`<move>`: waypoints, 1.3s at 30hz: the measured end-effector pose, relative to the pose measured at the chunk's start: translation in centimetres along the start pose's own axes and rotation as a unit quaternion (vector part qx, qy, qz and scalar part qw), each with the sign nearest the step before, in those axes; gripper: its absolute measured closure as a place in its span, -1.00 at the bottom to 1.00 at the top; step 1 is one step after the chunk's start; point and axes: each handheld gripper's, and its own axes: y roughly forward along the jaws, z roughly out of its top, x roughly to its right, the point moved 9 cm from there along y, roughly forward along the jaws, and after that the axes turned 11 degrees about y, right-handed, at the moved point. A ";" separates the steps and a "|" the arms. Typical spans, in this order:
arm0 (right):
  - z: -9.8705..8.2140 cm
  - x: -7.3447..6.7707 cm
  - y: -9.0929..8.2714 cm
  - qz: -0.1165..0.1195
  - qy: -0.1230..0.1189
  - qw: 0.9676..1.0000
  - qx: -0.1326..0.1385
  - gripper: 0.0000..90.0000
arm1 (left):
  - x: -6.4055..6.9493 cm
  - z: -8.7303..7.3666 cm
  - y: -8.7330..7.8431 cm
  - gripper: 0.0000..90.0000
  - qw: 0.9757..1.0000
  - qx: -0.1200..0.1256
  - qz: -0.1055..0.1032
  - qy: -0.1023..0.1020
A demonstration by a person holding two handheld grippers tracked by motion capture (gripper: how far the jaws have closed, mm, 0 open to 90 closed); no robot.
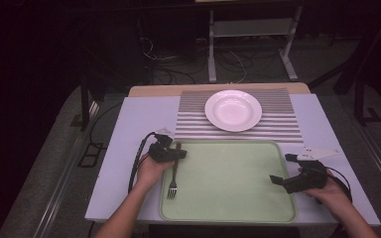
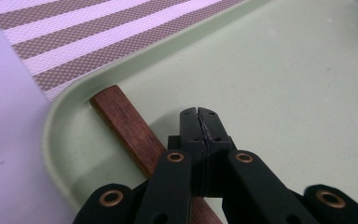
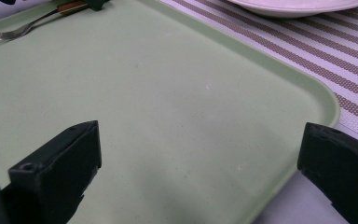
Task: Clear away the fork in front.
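Here's the table [image 1: 129, 119], pale and wide, with a striped placemat [image 1: 278, 124] at the far side and a white plate [image 1: 233, 110] sitting on it. Nearer the person lies the big green tray [image 1: 228, 178], and that's where the action is.

On the tray's left edge rests the fork [image 1: 173, 173], wooden handle pointing away toward the placemat, tines toward the person. The left tool [image 1: 171, 153] is right over that handle. In the left gripper view its jaws are pressed tip to tip, clenched with nothing between the pads, and the brown handle passes beneath them and off to the side. So it touches or hovers at the fork but, as I read it, it hasn't got hold of it.

My call on the step: this is the approach to picking up the fork, presumably to lay it beside the plate. The next move calls for the left tool to open, straddle the handle across its narrow width, and close squarely before lifting; the low tray rim just beside the handle end leaves little room for a jaw there.

The left forearm comes in from below, hand wrapped over the tool, pointing forward and down. The right tool [image 1: 283, 171] waits at the tray's right edge, jaws spread wide and empty, aimed leftward across the bare green surface.
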 end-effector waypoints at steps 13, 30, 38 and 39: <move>-0.3 0.3 0.3 -0.035 -0.018 0.999 -0.003 -1.00 | -0.5 -0.3 -0.6 0.92 1.000 0.002 0.008 0.005; -0.2 0.5 0.3 -0.038 -0.012 0.999 0.001 -1.00 | 2.1 0.8 -3.4 -0.12 0.996 0.049 0.022 0.070; -0.1 0.8 0.2 -0.038 0.000 0.999 0.001 -1.00 | 3.1 0.2 -4.6 -0.55 0.995 0.058 0.014 0.081; -0.1 0.8 0.2 -0.038 0.000 0.999 0.002 -1.00 | 3.1 0.0 -4.9 -0.65 0.995 0.063 0.015 0.081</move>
